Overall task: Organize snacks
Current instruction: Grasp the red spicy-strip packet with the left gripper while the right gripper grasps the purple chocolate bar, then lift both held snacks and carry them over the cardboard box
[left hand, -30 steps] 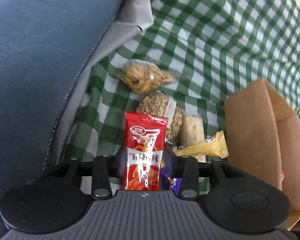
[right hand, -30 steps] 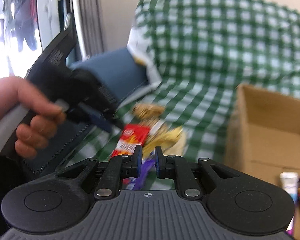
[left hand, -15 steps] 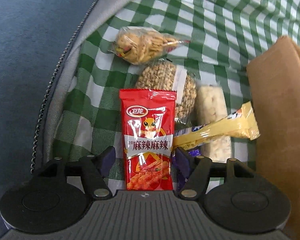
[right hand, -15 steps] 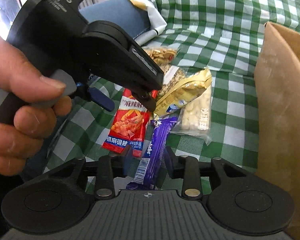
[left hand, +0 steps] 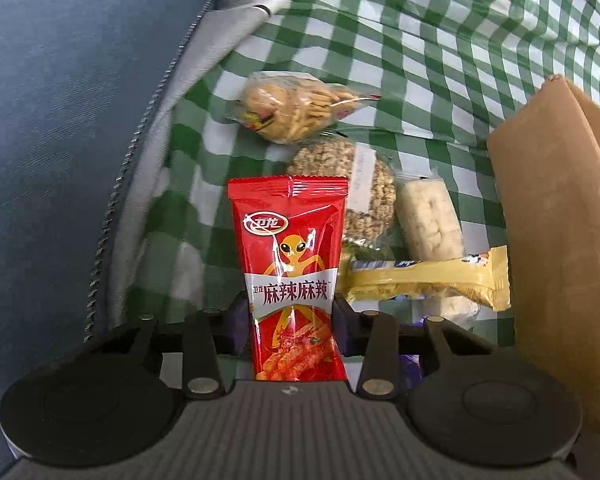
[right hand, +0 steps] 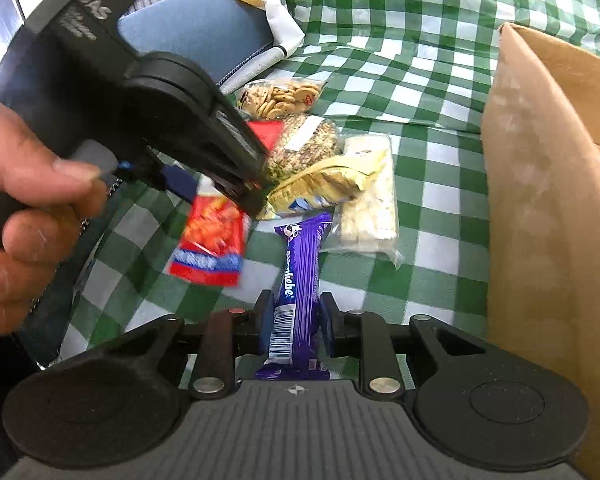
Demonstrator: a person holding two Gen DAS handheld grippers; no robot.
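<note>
While the left gripper [left hand: 290, 316] has just closed its jaws onto the red snack packet [left hand: 290, 268], lifting it off the green checked cloth [left hand: 420, 60], the right gripper [right hand: 294, 320] has just narrowed on the purple bar [right hand: 300, 272], pads pressing its sides. The other snacks lie beside the cardboard box [right hand: 548, 200].

red packet [right hand: 210, 236]: blurred in my right view; I can't read its print, and its top is hidden behind the left gripper [right hand: 236, 188].
purple bar [right hand: 296, 300]: near end hidden under my right gripper's body at 6 o'clock.
cardboard box [right hand: 548, 208]: cut off at 3 o'clock; I can't see its inside.
hand [right hand: 24, 216]: cut off at 9 o'clock.
rice cake [left hand: 428, 220]: near end hidden under the yellow packet [left hand: 424, 280].
</note>
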